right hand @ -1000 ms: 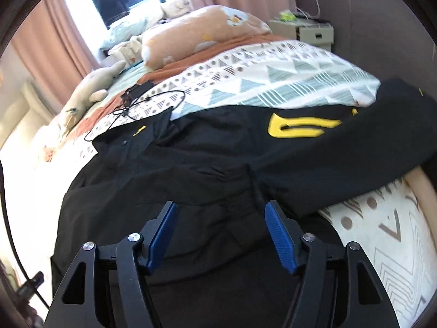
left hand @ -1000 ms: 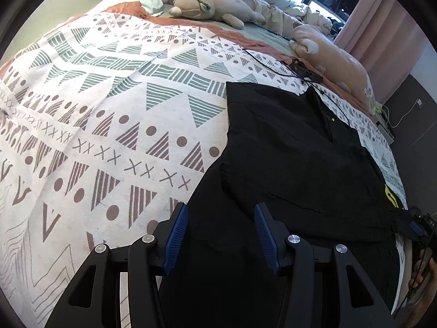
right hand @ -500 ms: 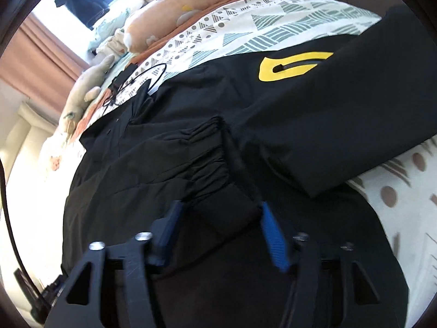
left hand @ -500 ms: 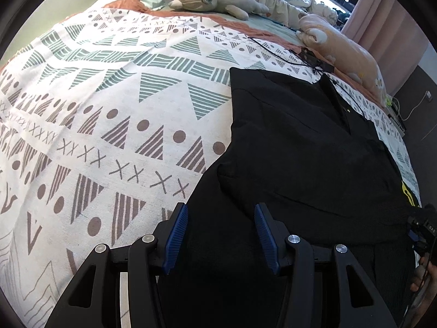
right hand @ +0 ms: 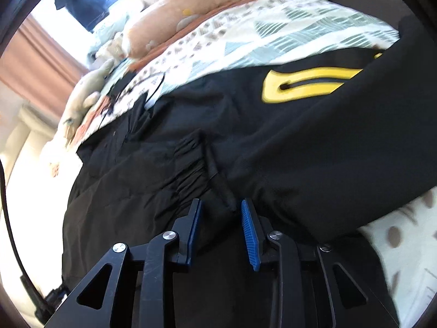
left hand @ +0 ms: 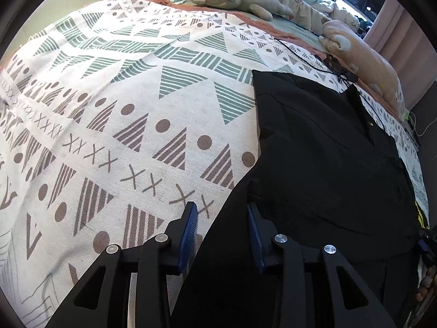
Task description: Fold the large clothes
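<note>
A black jacket (left hand: 322,164) lies spread on a bed (left hand: 114,114) with a patterned cover. The left gripper (left hand: 222,214) has just been closing its jaws, now part open astride the jacket's edge. The right gripper (right hand: 220,213) has narrowed its jaws around a gathered cuff (right hand: 203,175); whether they grip it cannot be told.

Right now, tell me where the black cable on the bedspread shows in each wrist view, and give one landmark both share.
Left wrist: the black cable runs at upper right, on the patterned bedspread just beyond the black jacket's far edge.
Right wrist: it loops at middle left, blurred, again just past the jacket's far edge.
Shared landmark: the long peach plush pillow lying beyond the cable.
</note>
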Motion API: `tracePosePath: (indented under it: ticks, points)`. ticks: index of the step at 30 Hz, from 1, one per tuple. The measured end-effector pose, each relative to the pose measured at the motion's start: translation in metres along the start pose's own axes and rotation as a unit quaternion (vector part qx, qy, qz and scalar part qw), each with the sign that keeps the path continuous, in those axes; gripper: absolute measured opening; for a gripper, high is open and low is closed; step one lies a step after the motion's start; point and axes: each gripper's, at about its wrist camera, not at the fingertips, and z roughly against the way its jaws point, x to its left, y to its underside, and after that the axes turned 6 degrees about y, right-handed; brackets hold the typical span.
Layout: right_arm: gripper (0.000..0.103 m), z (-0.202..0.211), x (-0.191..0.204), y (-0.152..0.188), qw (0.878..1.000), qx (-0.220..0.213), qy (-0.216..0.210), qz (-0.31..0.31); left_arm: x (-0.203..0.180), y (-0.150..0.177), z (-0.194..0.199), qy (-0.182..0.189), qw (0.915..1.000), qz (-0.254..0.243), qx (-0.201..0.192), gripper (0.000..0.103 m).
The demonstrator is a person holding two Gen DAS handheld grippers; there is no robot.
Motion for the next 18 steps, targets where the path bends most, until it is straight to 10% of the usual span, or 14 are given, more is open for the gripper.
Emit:
tracePosePath:
  ticks: [4, 9, 18]
  points:
    - [0.073, 0.033, -0.013, -0.005, 0.999, -0.041, -0.001, -0.020, -0.005, 0.000, 0.016, 0.015, 0.9999, -0.001, -0.007, 0.043]
    - [0.074, 0.066, -0.025, 0.001, 0.997, -0.067, 0.023, -0.013, -0.012, 0.002, 0.039, 0.042, 0.9986, 0.006, -0.030, 0.084]
    - [0.074, 0.113, -0.102, 0.002, 0.980, -0.135, 0.019, -0.143, -0.036, 0.017, 0.065, 0.086, 0.9956, 0.008, -0.037, 0.084]
